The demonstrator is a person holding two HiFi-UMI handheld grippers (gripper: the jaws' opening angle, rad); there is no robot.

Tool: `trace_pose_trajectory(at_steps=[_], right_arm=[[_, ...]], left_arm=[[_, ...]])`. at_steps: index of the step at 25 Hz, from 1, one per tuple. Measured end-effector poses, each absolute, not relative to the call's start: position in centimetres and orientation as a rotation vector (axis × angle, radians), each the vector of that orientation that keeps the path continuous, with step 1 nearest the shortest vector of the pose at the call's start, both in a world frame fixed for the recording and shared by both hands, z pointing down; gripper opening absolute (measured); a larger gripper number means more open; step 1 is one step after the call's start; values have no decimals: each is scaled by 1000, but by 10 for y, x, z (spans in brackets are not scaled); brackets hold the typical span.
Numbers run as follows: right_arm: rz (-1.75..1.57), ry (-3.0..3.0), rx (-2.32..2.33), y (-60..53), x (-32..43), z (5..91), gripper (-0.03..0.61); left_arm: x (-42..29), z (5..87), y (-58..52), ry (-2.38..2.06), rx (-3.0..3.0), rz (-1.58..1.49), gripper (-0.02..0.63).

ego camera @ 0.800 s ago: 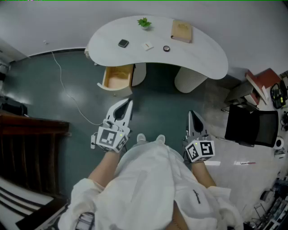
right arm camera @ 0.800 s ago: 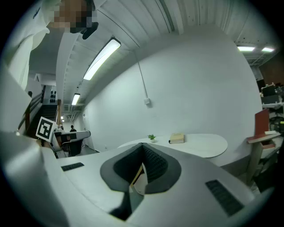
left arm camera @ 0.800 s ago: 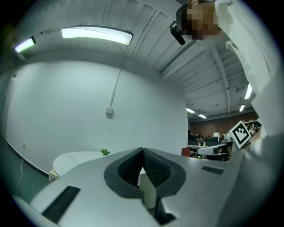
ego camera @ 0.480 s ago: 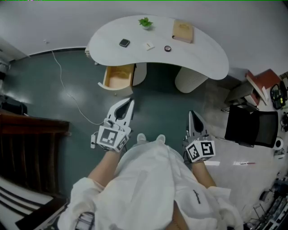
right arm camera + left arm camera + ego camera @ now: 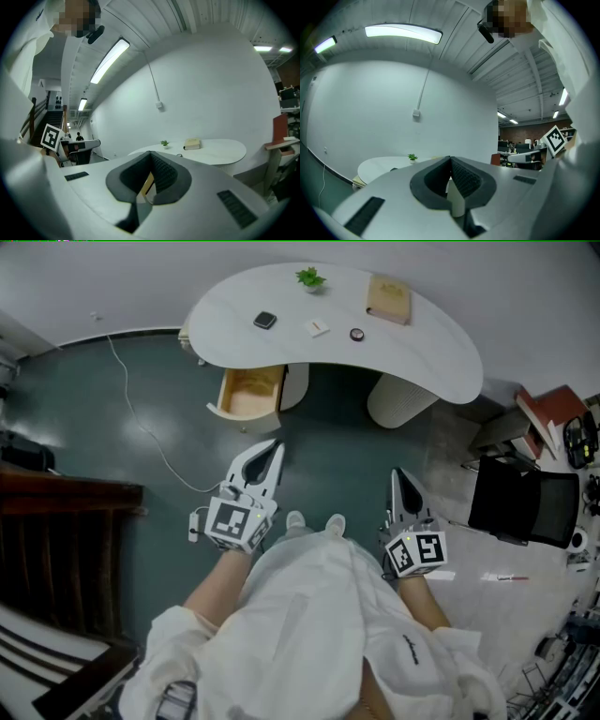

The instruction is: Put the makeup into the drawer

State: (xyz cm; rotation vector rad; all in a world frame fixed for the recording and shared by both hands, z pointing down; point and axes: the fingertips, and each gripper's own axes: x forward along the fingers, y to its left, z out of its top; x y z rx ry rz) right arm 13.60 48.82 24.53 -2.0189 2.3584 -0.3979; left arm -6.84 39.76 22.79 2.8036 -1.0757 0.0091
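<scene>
Edged closer to open drawer [image 5: 249, 395] with left gripper [image 5: 275, 446], jaws pressed together on nothing. Right gripper [image 5: 399, 479] alongside, likewise closed, empty. Makeup [image 5: 265, 321] well ahead of both, atop table [image 5: 422, 362] beyond drawer.

Fingers [image 5: 169, 177] together, white table [image 5: 220, 149] beyond

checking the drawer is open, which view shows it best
The head view: it looks down into the drawer, pulled out under the white desk. Both gripper views show the desk top but almost nothing below it, so no clear drawer.
</scene>
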Motion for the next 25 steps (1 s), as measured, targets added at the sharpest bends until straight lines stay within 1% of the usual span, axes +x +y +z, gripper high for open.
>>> trace_pose_trajectory(at_steps=[6, 18, 19, 20, 21, 23, 25], right_arm=[[-411, 2353, -2037, 480, 125, 250, 17], [-437, 2344, -2040, 466, 85, 260, 17], [-439, 2343, -2038, 466, 83, 260, 17], [-441, 2344, -2036, 467, 81, 260, 17], [-441, 2346, -2035, 467, 79, 261, 17], [-436, 2350, -2036, 467, 78, 262, 17], [-429, 2349, -2039, 464, 79, 263, 17]], left_arm=[[-75, 235, 389, -1063, 2787, 30, 17], [-66, 240, 386, -885, 2840, 13, 25], [-65, 240, 386, -873, 2841, 11, 46], [-64, 241, 386, -859, 2840, 11, 102], [-63, 242, 386, -847, 2840, 11, 141], [-60, 243, 385, -832, 2842, 14, 154], [-58, 245, 382, -826, 2835, 13, 190]])
